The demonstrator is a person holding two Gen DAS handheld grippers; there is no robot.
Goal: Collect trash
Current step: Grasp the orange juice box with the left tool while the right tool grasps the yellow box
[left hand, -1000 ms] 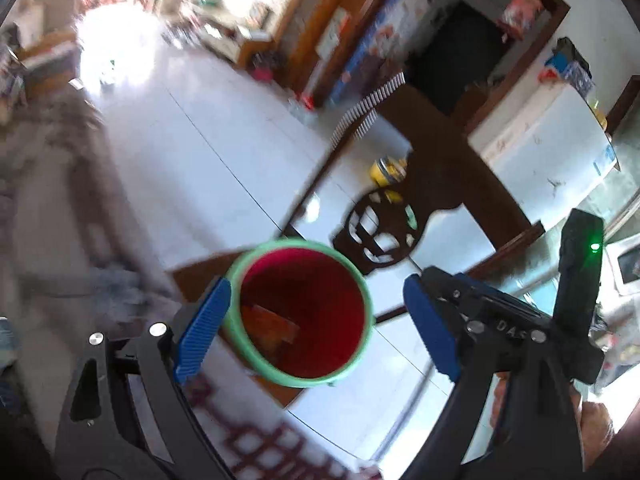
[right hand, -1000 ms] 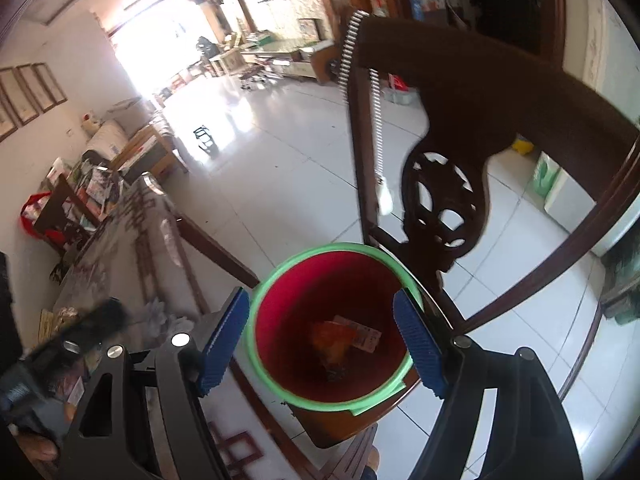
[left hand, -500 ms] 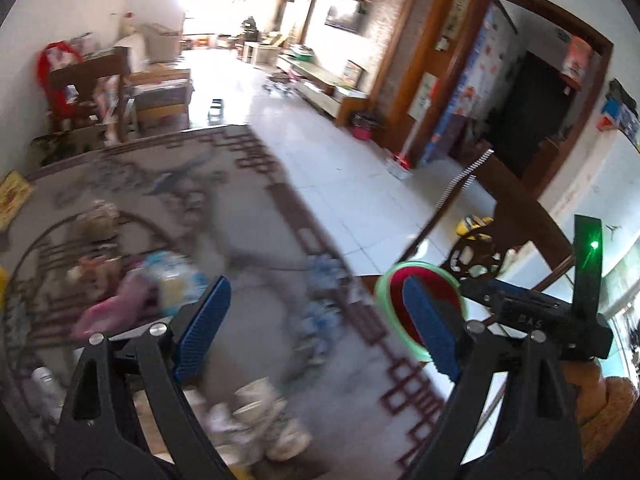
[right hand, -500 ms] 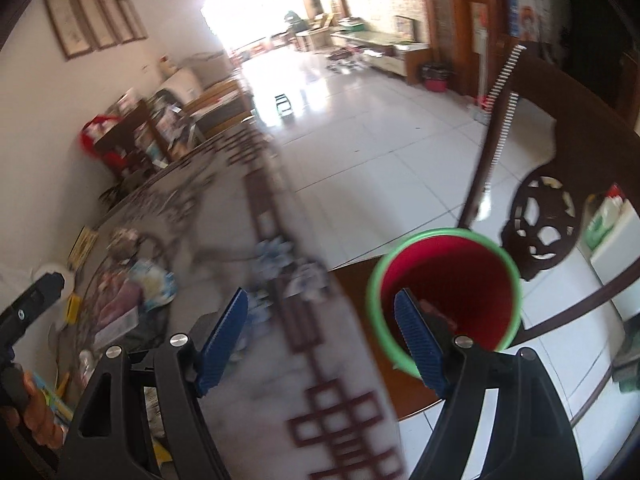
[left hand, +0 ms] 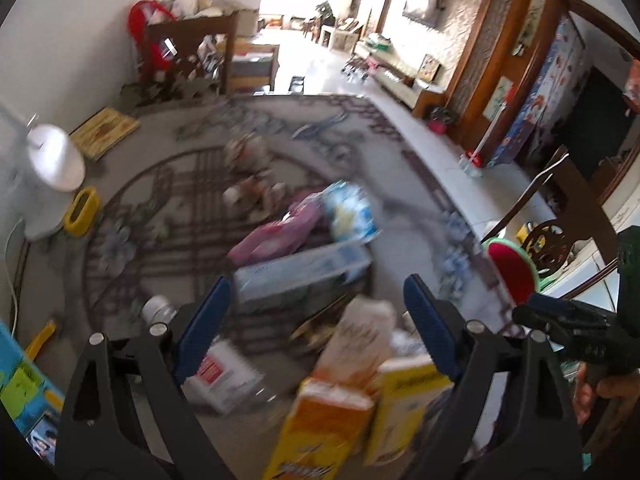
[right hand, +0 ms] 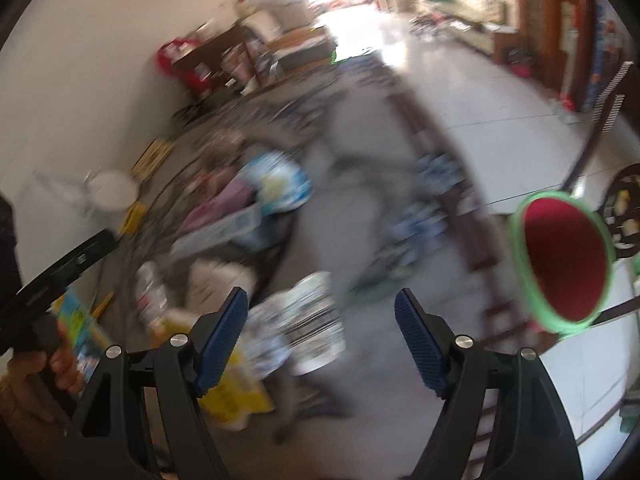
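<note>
My left gripper [left hand: 316, 300] is open and empty above a heap of trash on the patterned tablecloth [left hand: 168, 200]. Below it lie an orange carton [left hand: 320, 420], a yellow box [left hand: 404, 396], a pale blue box [left hand: 300, 276], a pink packet [left hand: 276, 232] and a blue-white bag [left hand: 352, 212]. My right gripper [right hand: 320, 304] is also open and empty over a blurred striped packet [right hand: 312, 320]. The red bin with a green rim [right hand: 564, 264] stands off the table's right edge, also visible as the bin [left hand: 514, 268] in the left wrist view.
A white round appliance [left hand: 56, 160] and a yellow object [left hand: 82, 210] stand at the table's left. A carved dark chair [left hand: 556, 208] is behind the bin. A hand [right hand: 60, 360] holds the left gripper's black body [right hand: 68, 264]. Tiled floor lies right of the table.
Both views have swung left, from looking down into the red bin to the trash heap on the table. The bin has slid to the right edge of each view. Both jaws stay empty.
</note>
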